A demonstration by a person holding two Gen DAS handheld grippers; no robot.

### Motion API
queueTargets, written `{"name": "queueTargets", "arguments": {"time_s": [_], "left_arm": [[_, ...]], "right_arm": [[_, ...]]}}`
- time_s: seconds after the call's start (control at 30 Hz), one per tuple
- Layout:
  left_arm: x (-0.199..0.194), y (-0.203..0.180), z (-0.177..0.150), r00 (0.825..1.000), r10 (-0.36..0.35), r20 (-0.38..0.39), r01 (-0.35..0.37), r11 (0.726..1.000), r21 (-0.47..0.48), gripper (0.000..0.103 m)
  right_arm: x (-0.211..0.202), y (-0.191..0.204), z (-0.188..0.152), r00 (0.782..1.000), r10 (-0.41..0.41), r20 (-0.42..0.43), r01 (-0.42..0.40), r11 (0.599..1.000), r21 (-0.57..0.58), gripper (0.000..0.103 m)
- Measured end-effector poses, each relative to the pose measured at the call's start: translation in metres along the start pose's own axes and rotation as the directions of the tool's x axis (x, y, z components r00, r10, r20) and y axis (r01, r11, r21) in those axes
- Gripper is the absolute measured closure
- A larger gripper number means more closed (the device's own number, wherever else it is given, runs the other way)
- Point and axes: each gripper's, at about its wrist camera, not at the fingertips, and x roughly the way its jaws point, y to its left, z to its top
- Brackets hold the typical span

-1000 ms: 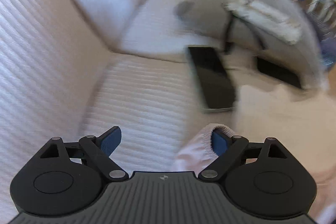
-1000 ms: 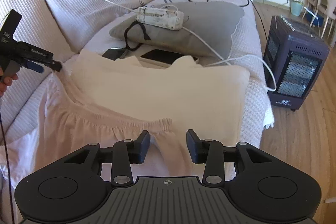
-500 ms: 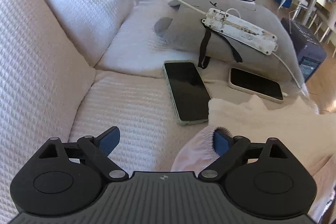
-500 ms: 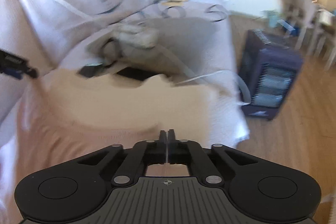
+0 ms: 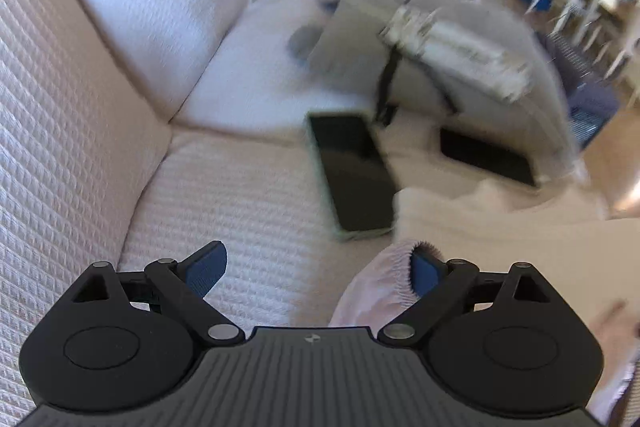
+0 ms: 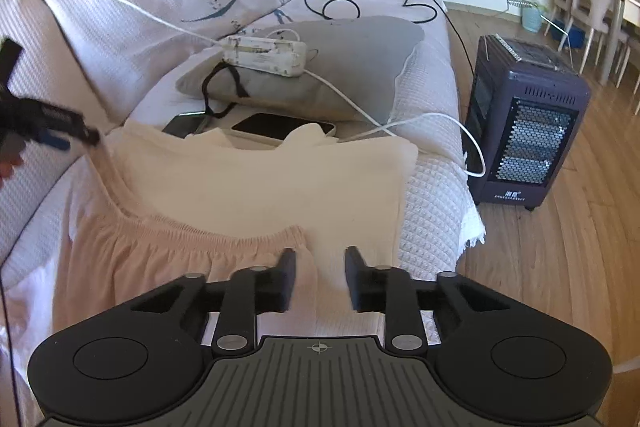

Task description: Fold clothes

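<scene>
- Left wrist view: your left gripper (image 5: 316,269) has its jaws spread wide over the sofa seat (image 5: 248,211). The elastic waistband of the pink garment (image 5: 384,279) is draped against the right blue pad (image 5: 424,273); the left pad is bare, so nothing is pinched.
- Just above that waistband, the cream cloth (image 5: 500,227) runs off to the right edge of the frame, its near corner touching the dark phone (image 5: 352,171).
- The second phone (image 5: 486,157) lies near the cloth's far edge. This part of the frame is smeared.
- Open textured seat fills the centre left, bounded by the backrest cushion (image 5: 60,107) along the left side.
- Right wrist view: your right gripper (image 6: 320,277) is opening its jaws, with nothing pressed between the pads. The pink garment's gathered edge lies under the left finger and the cream cloth shows in the gap.
- The cream cloth's right edge runs close to the sofa's front edge; beyond it are bare wood floor (image 6: 540,267) and the heater (image 6: 524,131).
- Behind the cloth are the grey cushion (image 6: 340,67) with the power strip (image 6: 264,55) on it, and a white cable (image 6: 420,119) trailing over the seat.
- At the left edge, your left gripper sits at the garment's far corner.
</scene>
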Motion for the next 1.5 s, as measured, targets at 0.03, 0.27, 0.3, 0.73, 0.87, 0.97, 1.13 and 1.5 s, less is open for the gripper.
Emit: {"name": "queueTargets", "arguments": {"time_s": [0.03, 0.27, 0.3, 0.73, 0.87, 0.97, 1.13, 1.5], "left_arm": [[-0.002, 0.003, 0.001, 1.000, -0.031, -0.001, 0.031, 0.999, -0.015, 0.005], [0.020, 0.006, 0.000, 0.993, 0.092, -0.076, -0.096, 0.994, -0.045, 0.000], [0.025, 0.007, 0.000, 0.988, 0.121, -0.100, -0.127, 0.990, -0.057, 0.000], [0.046, -0.009, 0.004, 0.989, 0.041, -0.144, -0.050, 0.997, -0.056, 0.000], [0.053, -0.007, 0.004, 0.981, 0.078, -0.177, -0.100, 0.988, -0.119, 0.000], [0.050, 0.013, 0.007, 0.980, -0.098, -0.174, 0.042, 0.952, -0.302, 0.000], [0.056, 0.028, -0.005, 0.946, -0.197, -0.256, 0.070, 0.900, -0.431, 0.000], [-0.001, 0.028, 0.005, 0.976, -0.198, -0.094, 0.140, 0.893, -0.427, 0.000]], "right_arm": [[0.001, 0.001, 0.000, 1.000, -0.005, -0.001, 0.005, 1.000, -0.003, 0.074], [0.016, 0.005, 0.005, 1.000, 0.023, 0.001, -0.023, 1.000, 0.022, 0.074], [0.019, 0.006, 0.005, 1.000, 0.030, -0.004, -0.030, 0.999, 0.019, 0.074], [0.020, -0.002, 0.008, 0.987, -0.154, 0.050, 0.154, 0.988, -0.006, 0.103], [0.020, -0.023, 0.002, 0.995, -0.090, 0.041, 0.086, 0.992, 0.089, 0.102], [0.014, -0.018, -0.001, 0.998, -0.059, 0.035, 0.057, 0.997, 0.054, 0.098], [0.004, -0.001, 0.000, 0.998, -0.036, 0.052, 0.035, 0.999, 0.008, 0.096], [-0.009, 0.024, 0.003, 0.997, -0.021, 0.075, 0.026, 0.997, -0.067, 0.096]]}}
